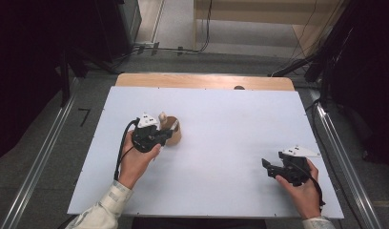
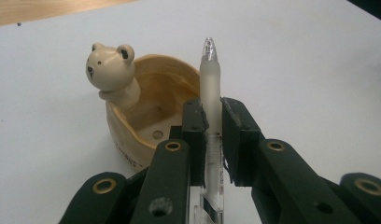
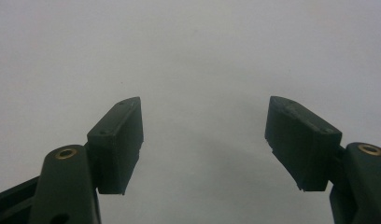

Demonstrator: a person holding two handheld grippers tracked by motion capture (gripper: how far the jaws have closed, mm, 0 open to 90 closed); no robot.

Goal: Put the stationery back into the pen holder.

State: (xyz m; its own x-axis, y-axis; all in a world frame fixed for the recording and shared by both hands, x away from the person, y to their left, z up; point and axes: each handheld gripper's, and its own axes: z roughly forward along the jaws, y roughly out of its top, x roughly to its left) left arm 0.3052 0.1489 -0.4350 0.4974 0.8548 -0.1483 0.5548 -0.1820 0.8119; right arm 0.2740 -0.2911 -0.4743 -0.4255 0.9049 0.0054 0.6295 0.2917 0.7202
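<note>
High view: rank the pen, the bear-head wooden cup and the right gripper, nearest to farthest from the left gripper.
1. pen, clamped in the left gripper.
2. bear-head wooden cup, just beyond its jaws.
3. right gripper, far across the white table.

Dim, soft overhead light; slightly blurry

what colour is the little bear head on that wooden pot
Cream, with dark dots for eyes, nose and ears; the bear head shows best in the left gripper view.
</note>
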